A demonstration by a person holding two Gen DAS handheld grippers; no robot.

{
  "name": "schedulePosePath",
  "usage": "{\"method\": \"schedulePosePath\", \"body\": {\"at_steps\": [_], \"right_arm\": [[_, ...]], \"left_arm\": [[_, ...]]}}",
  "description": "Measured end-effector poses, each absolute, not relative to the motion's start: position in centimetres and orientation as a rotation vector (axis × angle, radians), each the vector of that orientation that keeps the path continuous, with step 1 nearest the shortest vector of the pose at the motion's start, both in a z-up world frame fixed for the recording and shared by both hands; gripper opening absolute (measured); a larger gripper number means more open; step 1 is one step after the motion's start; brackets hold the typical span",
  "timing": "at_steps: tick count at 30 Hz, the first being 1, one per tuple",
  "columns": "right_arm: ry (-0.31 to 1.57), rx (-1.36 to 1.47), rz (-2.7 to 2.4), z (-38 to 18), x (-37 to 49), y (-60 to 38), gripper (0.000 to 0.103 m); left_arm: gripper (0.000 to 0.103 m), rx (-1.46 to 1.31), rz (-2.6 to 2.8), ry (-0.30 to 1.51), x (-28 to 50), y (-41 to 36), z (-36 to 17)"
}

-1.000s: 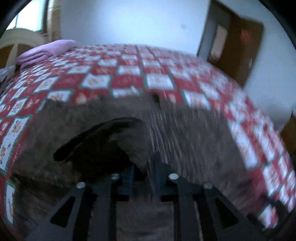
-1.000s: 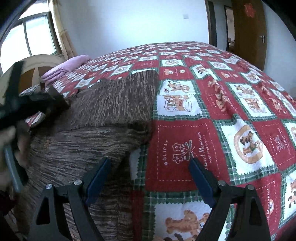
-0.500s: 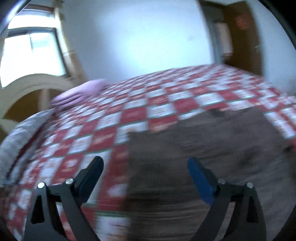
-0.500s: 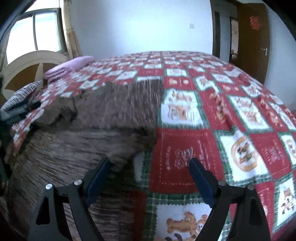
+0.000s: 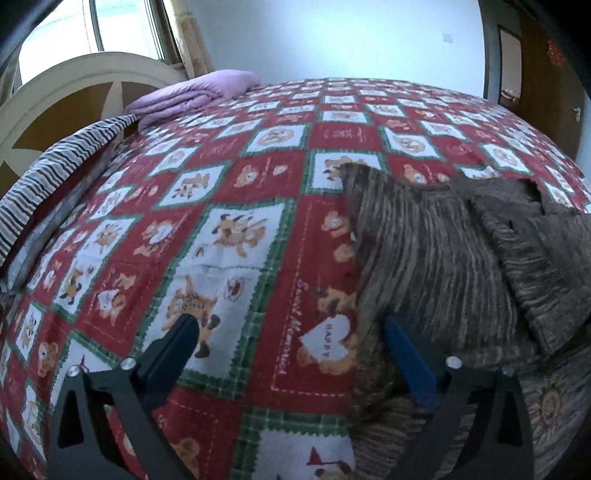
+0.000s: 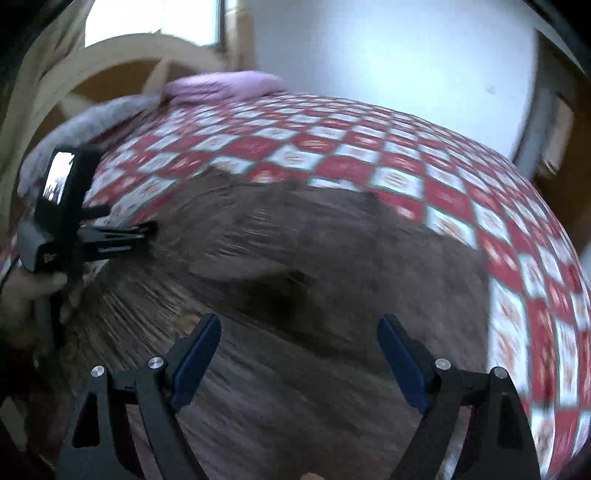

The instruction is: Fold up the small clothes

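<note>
- The bed fills both views, covered by a red, white and green quilt printed with teddy bears and small animals in squares.
- A curved cream and brown headboard stands at the bed's far left end, below a bright window.
- The brown knitted garment, streaked in lighter and darker yarn, lies flat on the quilt toward the bed's near edge; in the left wrist view it takes up the right side, with one part folded over on top of the rest.
- In the right wrist view the same garment spreads across the middle and bottom, blurred, so its folds cannot be made out.
- A striped blanket drapes along the bed's left edge by the headboard.
- A folded lilac blanket rests at the far left corner of the bed.
- The left tongs are spread wide and hold nothing; the left finger is over bare quilt, the right one over the garment's left border.
- The right tongs are likewise spread wide, empty, over the garment.
</note>
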State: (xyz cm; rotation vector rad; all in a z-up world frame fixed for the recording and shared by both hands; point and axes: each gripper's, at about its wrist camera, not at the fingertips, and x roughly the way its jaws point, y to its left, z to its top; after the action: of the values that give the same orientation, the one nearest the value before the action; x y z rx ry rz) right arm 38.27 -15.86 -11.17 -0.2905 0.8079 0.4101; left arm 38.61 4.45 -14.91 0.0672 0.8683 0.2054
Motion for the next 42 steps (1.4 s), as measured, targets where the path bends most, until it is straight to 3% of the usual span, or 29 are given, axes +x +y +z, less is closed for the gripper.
{"method": "schedulePosePath", "body": {"at_steps": [5,8,16,19,21,23,27,28,29,30,37,38,39,41,42], "right_arm": [[0.849,-0.421,0.402,-13.4,41.0,-10.8,0.086],[0.882,-0.423,0.295,-14.3,43.5,-11.9,0.046],[0.899,-0.141,-0.061,-12.0,48.2,-24.7,0.045],[0.906,-0.092,0.026,-11.5,46.7,-24.8,0.046],[0.915,0.009,0.147,-11.4,45.6,-24.3,0.056],[0.939,0.042,0.265,-11.8,45.1,-22.3,0.06],[0.967,-0.064,0.245,-13.7,47.0,-18.6,0.06],[0.99,-0.046,0.247,-14.3,47.6,-18.4,0.054],[1.006,-0.016,0.255,-14.7,48.0,-18.3,0.025],[0.993,0.0,0.251,-14.6,47.9,-18.3,0.015],[0.842,0.019,0.19,-11.5,44.5,-19.9,0.015],[0.855,0.01,0.167,-12.0,45.0,-20.2,0.022],[0.893,-0.01,0.133,-13.1,45.7,-20.5,0.043],[0.943,-0.037,0.035,-14.1,46.3,-21.2,0.072],[0.946,-0.011,0.03,-14.4,46.2,-21.8,0.072]], "left_arm": [[0.103,0.002,0.173,0.88,38.6,5.6,-15.1],[0.103,-0.051,0.149,0.893,38.6,6.3,-15.3],[0.103,-0.071,0.14,0.892,38.5,6.2,-15.4],[0.103,-0.071,0.141,0.891,38.5,6.2,-15.4],[0.103,-0.069,0.141,0.892,38.5,6.3,-15.4],[0.103,-0.066,0.143,0.892,38.4,6.2,-15.4],[0.103,-0.064,0.145,0.892,38.5,6.2,-15.4],[0.103,-0.064,0.145,0.892,38.5,6.2,-15.4],[0.103,-0.062,0.147,0.892,38.5,6.2,-15.4],[0.103,-0.061,0.148,0.892,38.5,6.2,-15.4],[0.103,-0.052,0.151,0.894,38.5,6.0,-15.4],[0.103,-0.043,0.156,0.895,38.5,6.0,-15.4],[0.103,-0.04,0.158,0.895,38.5,5.9,-15.5],[0.103,-0.042,0.156,0.895,38.5,5.9,-15.5],[0.103,-0.047,0.155,0.895,38.5,6.0,-15.5]]}}
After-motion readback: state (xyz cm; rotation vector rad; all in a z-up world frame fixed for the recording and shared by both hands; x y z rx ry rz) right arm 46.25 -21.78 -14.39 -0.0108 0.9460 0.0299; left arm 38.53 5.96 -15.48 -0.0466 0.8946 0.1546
